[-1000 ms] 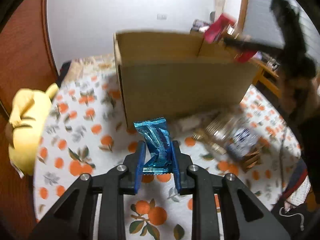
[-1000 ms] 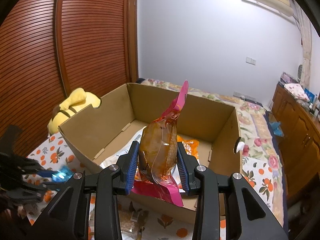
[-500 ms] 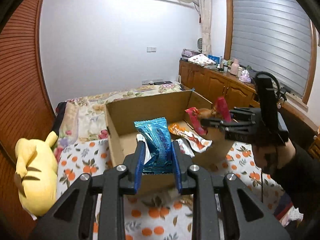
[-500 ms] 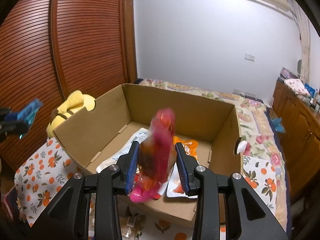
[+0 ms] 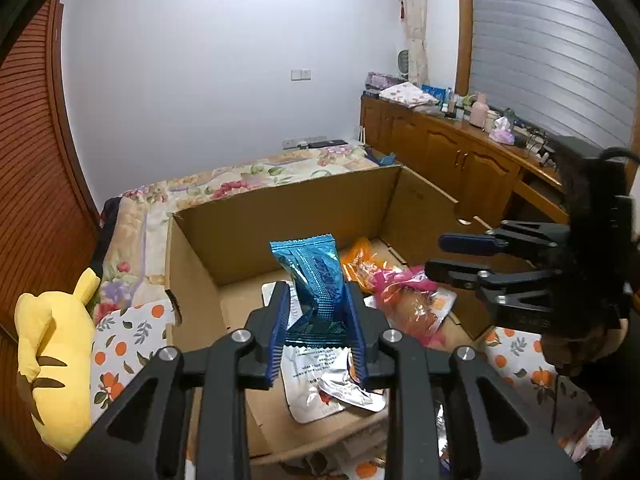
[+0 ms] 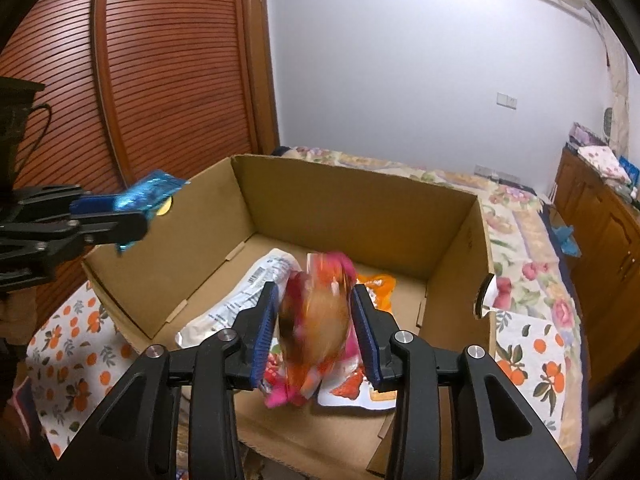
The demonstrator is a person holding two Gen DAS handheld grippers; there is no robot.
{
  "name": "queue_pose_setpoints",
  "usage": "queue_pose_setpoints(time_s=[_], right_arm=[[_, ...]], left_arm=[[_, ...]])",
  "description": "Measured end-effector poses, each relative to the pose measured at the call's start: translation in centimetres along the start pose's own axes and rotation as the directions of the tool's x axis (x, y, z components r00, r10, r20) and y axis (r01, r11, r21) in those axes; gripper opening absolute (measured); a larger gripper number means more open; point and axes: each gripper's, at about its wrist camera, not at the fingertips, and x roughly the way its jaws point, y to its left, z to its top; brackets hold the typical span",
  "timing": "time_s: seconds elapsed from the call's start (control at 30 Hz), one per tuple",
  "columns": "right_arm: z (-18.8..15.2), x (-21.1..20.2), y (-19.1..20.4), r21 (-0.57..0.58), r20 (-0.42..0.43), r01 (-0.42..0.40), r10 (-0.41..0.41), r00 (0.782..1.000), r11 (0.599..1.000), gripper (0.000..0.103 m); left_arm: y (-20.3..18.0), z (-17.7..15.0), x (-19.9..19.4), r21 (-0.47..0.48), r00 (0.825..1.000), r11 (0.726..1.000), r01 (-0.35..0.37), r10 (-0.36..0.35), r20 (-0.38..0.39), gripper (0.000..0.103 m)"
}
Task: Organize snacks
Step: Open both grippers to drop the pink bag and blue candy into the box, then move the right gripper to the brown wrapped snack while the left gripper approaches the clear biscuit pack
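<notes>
Holding several snack packets (image 5: 320, 380), the cardboard box (image 5: 280, 216) sits open.

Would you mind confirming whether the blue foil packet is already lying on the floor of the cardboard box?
No, the blue foil packet stands upright between the left gripper's opening jaws, above the cardboard box.

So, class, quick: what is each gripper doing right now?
Left gripper: jaws opening, blue snack packet still between them.
Right gripper: jaws opening, pink and orange snack bag blurred, dropping free.
</notes>
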Motion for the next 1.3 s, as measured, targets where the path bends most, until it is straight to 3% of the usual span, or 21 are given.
queue_pose_setpoints(time_s=[0.1,0.23,0.47,0.67,0.73,0.97,1.3], right_arm=[[0.0,-0.2,-0.3,0.004,0.007,-0.003,0.003,1.000,1.000,0.039],[-0.1,-0.8,-0.3,0.006,0.012,-0.009,0.009,1.000,1.000,0.039],[-0.3,-3.0,0.8,0.003,0.029,-0.001,0.001,1.000,1.000,0.040],[-0.7,-6.2,2.3,0.002,0.053,0.014,-0.014,0.998,1.000,0.045],[-1.2,-7.4,2.9,0.005,0.054,0.020,-0.020,0.998,1.000,0.048],[-4.4,-9.4,5.2,0.027,0.024,0.036,-0.036,0.999,0.999,0.060],[-11.1,-8.4,7.1,0.093,-0.099,0.033,-0.023,0.995,0.995,0.062]], left_arm=[[-0.1,0.0,0.6,-0.002,1.000,1.000,-0.002,0.002,-0.009,0.027],[-0.1,0.0,0.5,-0.003,1.000,1.000,-0.010,0.010,-0.006,0.035],[-0.4,-1.2,-1.4,-0.009,1.000,1.000,-0.018,0.018,0.008,0.043],[-1.2,-2.8,-4.9,0.007,0.999,1.000,-0.015,0.014,0.035,0.059],[-1.5,-3.6,-5.9,0.010,0.999,1.000,-0.003,0.003,0.046,0.072],[-3.1,-6.9,-7.8,0.024,0.999,0.999,0.033,-0.034,0.034,0.072],[-4.8,-11.9,-8.7,0.019,0.999,0.999,0.043,-0.042,-0.008,0.072]])
